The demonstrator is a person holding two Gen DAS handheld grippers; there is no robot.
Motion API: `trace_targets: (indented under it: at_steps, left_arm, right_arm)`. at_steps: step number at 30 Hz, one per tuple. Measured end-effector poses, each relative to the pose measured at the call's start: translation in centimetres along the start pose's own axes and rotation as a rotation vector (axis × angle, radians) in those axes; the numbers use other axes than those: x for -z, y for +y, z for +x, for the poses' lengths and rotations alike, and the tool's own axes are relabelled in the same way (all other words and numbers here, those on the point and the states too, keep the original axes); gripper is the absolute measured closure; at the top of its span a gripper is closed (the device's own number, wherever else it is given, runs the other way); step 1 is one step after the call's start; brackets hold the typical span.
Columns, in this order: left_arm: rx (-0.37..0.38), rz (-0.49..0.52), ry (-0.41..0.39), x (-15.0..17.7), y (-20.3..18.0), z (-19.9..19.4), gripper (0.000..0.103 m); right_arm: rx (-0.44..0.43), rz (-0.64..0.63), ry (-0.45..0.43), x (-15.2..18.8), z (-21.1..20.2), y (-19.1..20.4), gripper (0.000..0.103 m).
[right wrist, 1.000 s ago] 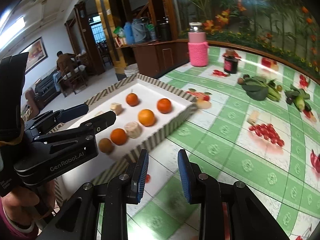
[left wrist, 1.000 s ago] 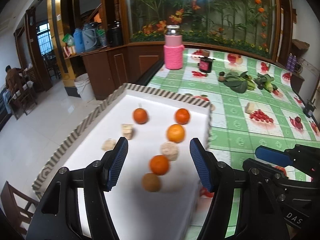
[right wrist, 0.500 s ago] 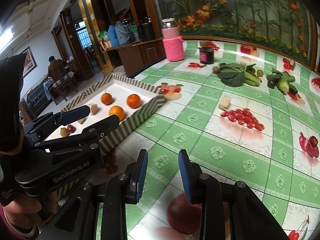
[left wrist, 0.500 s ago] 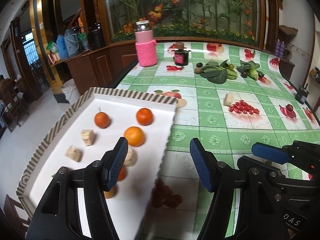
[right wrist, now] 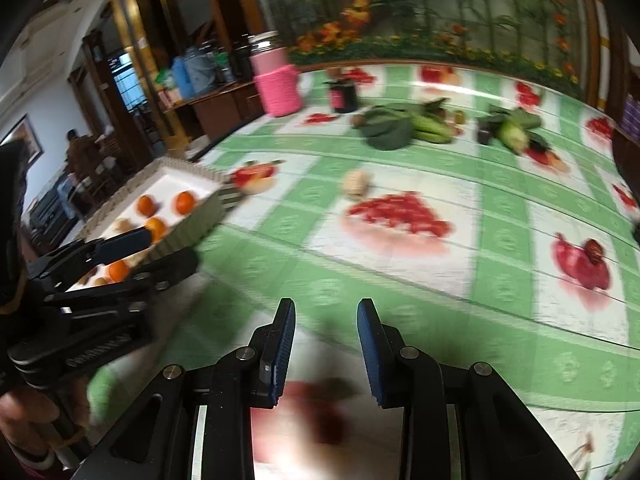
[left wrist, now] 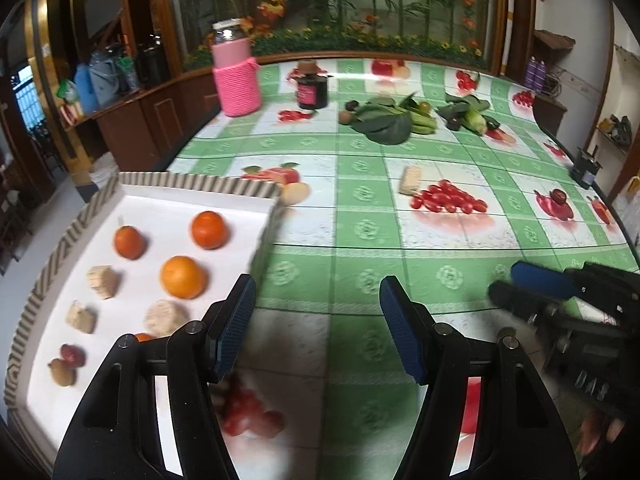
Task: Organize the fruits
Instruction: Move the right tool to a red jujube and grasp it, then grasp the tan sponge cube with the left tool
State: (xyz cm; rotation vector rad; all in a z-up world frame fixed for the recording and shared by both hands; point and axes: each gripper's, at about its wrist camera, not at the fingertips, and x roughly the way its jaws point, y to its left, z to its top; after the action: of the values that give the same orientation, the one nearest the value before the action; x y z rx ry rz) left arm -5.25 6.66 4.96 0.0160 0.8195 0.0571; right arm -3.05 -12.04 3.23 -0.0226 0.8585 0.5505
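Two grippers: both are held over the green tablecloth (left wrist: 360,160), nothing between either pair of pads.
Tray (left wrist: 200,184): seen at 9 to 10 o'clock of the left gripper; oranges (left wrist: 182,277) and pale chunks are laid in it, with two small fruits at its near corner.
Left gripper (left wrist: 318,330): jaws spread about halfway, empty; only printed cloth lies under them.
Pale piece (left wrist: 410,180): loose on the cloth beside the printed tomatoes, at 1 o'clock of the left gripper and well ahead; its long axis is run roughly away from the camera.
Right gripper (right wrist: 326,350): jaws parted narrowly, empty; the piece (right wrist: 357,185) is seen at 12 o'clock, well ahead.
Greens pile (left wrist: 386,122): far across the table, at 12 to 1 o'clock of both; banana-like fruit and small round ones are mixed in, kinds not told for sure.
Nearer hand: judged to be the right, since the piece is lined up straight ahead of its jaws.
Coming move: a wider opening would be needed first.
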Motion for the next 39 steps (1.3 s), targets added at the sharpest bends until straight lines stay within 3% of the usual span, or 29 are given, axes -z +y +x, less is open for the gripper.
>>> trace_targets:
  at_steps: [8, 13, 18, 23, 28, 30, 39]
  left_arm:
    - [0.096, -0.014, 0.051, -2.3, -1.7, 2.0, 0.038]
    - [0.129, 0.001, 0.092, -4.3, -4.0, 4.4, 0.038]
    - [0.130, 0.022, 0.110, -5.6, -6.2, 6.6, 0.038]
    - [0.139, 0.016, 0.123, -6.7, -7.3, 8.4, 0.038]
    - [0.144, 0.005, 0.126, -7.6, -7.3, 9.5, 0.038]
    - [0.145, 0.003, 0.132, -7.8, -7.2, 10.0, 0.038]
    - [0.148, 0.006, 0.136, -9.0, -7.3, 12.1, 0.038]
  right_arm:
    - [0.215, 0.134, 0.001, -1.1, -1.4, -10.8, 0.071]
    - [0.287, 0.247, -0.008, -1.3, -2.0, -16.5, 0.070]
    - [0.341, 0.309, -0.024, -1.6, -2.4, -19.5, 0.070]
    - [0.362, 0.296, -0.007, -2.6, -1.3, -21.1, 0.070]
    - [0.288, 0.257, 0.005, -3.1, 0.5, -21.5, 0.070]
    - [0.278, 0.254, -0.002, -3.1, 0.7, -21.3, 0.076]
    - [0.232, 0.236, -0.012, -3.0, 0.7, -20.3, 0.076]
